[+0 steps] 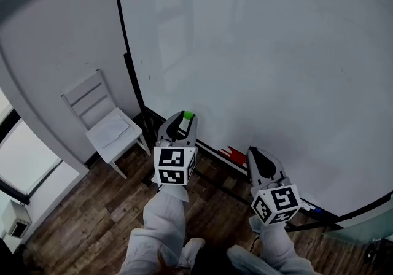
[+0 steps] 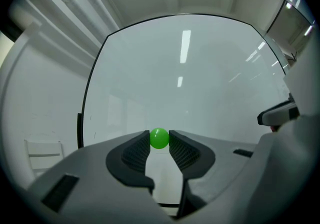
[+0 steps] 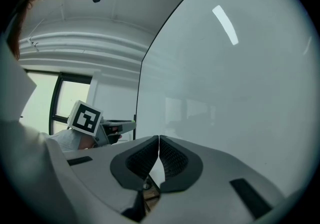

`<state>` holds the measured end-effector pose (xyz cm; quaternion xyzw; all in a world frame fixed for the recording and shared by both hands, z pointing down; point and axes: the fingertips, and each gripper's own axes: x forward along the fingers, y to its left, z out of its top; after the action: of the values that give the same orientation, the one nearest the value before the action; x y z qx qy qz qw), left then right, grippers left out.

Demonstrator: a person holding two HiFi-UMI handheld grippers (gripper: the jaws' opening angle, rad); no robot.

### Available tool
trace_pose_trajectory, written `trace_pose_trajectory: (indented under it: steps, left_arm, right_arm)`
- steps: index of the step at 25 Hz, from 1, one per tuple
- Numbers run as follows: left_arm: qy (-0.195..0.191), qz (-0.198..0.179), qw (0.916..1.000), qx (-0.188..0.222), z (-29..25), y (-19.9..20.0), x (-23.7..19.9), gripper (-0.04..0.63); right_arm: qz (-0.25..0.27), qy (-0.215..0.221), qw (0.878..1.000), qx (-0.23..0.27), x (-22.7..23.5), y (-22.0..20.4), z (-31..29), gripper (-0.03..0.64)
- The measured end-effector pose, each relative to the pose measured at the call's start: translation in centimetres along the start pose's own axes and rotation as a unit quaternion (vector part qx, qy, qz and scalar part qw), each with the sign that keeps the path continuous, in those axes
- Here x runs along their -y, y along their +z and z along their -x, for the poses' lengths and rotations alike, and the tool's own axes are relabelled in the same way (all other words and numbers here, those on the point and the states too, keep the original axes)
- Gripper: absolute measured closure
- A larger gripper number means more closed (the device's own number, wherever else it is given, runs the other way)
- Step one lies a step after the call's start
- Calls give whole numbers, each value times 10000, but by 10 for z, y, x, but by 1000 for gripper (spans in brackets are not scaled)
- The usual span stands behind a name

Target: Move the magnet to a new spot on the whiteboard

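Note:
A small green ball-shaped magnet (image 2: 159, 138) sits pinched between the tips of my left gripper (image 2: 159, 139), which is shut on it. In the head view the magnet (image 1: 188, 115) shows at the tip of the left gripper (image 1: 186, 118), close in front of the lower left part of the large whiteboard (image 1: 258, 53); I cannot tell if it touches the board. My right gripper (image 1: 253, 153) hangs lower to the right, near the board's bottom edge. Its jaws are pressed together with nothing between them (image 3: 158, 140).
A white wooden chair (image 1: 104, 123) stands against the wall left of the board. A tray along the board's bottom edge holds a red object (image 1: 234, 155). The floor (image 1: 92, 212) is dark wood planks. A person's sleeves hold both grippers.

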<state>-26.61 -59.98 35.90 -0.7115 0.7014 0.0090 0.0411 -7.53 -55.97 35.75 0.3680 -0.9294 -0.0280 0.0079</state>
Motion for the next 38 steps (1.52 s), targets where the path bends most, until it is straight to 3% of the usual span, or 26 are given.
trace_pose_trajectory:
  steps: [13,28,34,38]
  left_arm:
    - [-148,-36,9999,72,-72,0,-39,471]
    - [-201,114,9997,99,-93,-1,-51,471]
    - [180,-218,9996,94,-91,0,-53,462]
    - [304,-121,9993,167,-90,-2,-54,446]
  right_arm:
    - [5,143,9997,-179,-14,-9,-64,589]
    - [103,297,9988,-386,-25,-24,-76,588]
    - [165,266,9987,-406,-27,-25,-72,589]
    - [195,226,9985,-451,-26,-27,-68,588]
